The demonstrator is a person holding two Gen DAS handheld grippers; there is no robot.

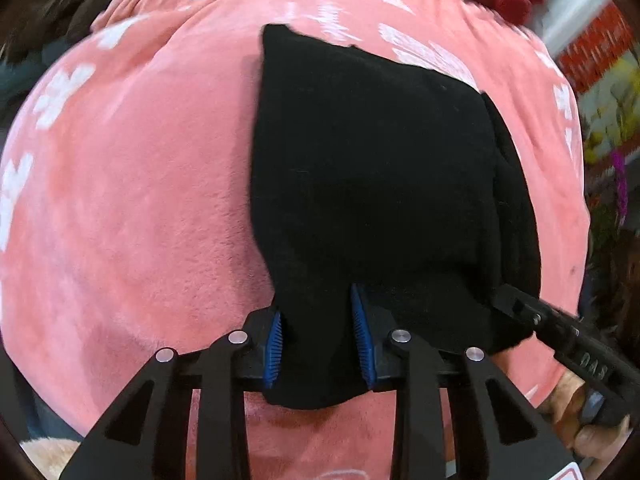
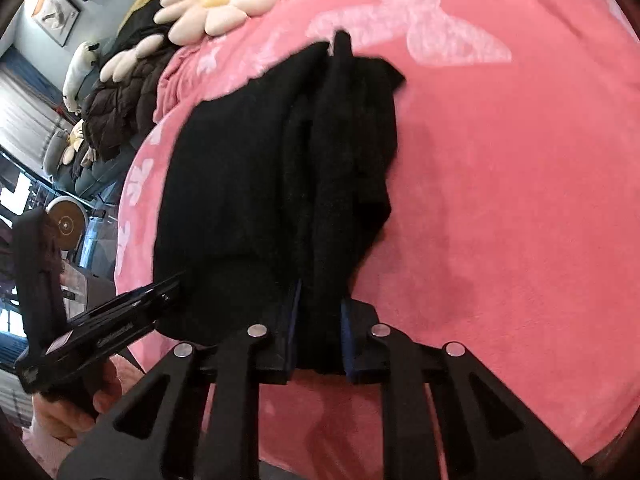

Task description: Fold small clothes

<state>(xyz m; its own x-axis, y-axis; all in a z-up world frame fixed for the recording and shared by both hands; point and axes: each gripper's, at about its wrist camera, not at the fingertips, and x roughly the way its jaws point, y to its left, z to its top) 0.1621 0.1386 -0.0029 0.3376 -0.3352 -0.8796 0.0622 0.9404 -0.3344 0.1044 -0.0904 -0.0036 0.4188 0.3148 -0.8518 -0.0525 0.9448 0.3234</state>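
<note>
Gripping the near edge of a black garment [image 1: 368,184] between blue pads [image 1: 362,332], left tool [image 1: 320,340] closed on the cloth. Pinching a bunched fold of the same garment [image 2: 280,168] with the right tool [image 2: 318,340], just beside. Lying folded across a pink blanket [image 1: 132,200] with white prints. Resting farther back: a daisy cushion [image 2: 216,0] beside a dark jacket [image 2: 124,96].

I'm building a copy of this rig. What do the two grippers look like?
Both are matte black plastic. The left hand-held gripper and right hand-held gripper each have angular linkage arms with triangular cutouts, round silver pivot pins and blue ribbed finger pads. No cables show. A bare hand holds the left one.
</note>
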